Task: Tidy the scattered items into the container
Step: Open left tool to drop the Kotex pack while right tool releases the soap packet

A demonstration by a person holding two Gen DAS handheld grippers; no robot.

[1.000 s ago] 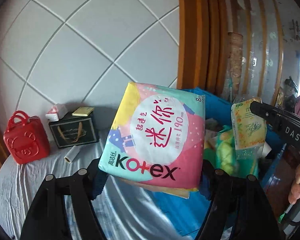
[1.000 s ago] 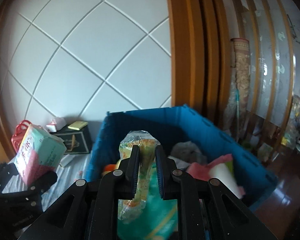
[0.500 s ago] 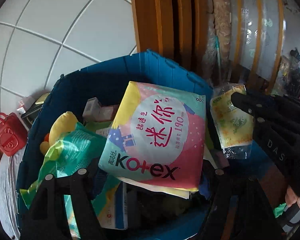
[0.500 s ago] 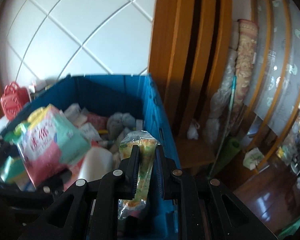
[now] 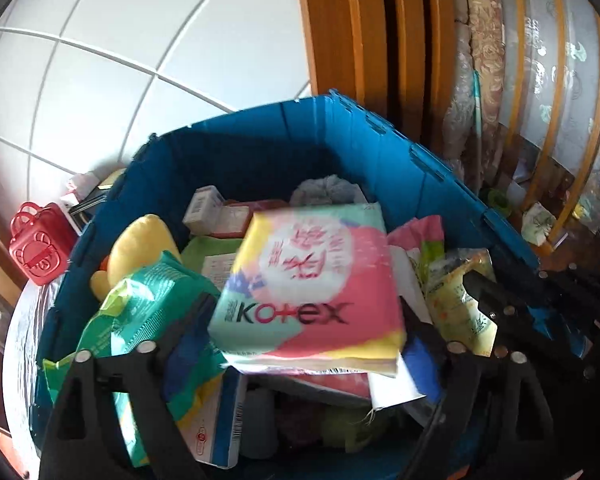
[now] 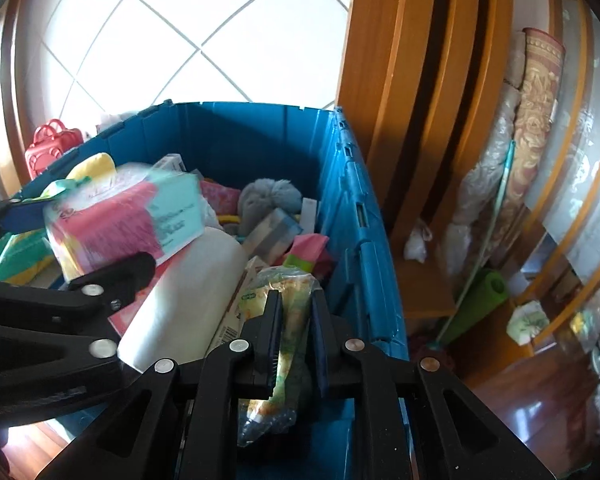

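Note:
A blue plastic crate (image 5: 384, 160) (image 6: 352, 216) is packed with several packets, a yellow plush and a grey fluffy ball. The pink and mint Kotex pack (image 5: 312, 292) (image 6: 120, 216) is blurred, tilted and loose between the spread fingers of my left gripper (image 5: 308, 328), right over the crate's contents. My right gripper (image 6: 294, 316) is shut on a small yellow-green tissue packet (image 6: 288, 312) (image 5: 460, 300) above the crate's right front part, beside a white roll (image 6: 184, 296).
A red bear-faced bag (image 5: 40, 248) (image 6: 52, 148) stands behind the crate on the left, by the tiled wall. A wooden door frame (image 6: 404, 120), a rolled rug (image 6: 536, 120) and a green mat (image 6: 480, 300) stand to the right. Dark wood floor lies at the lower right.
Both grippers moved over the crate and lower. My left jaws opened and the Kotex pack slipped free, tipping down toward the contents. The right gripper still holds its packet.

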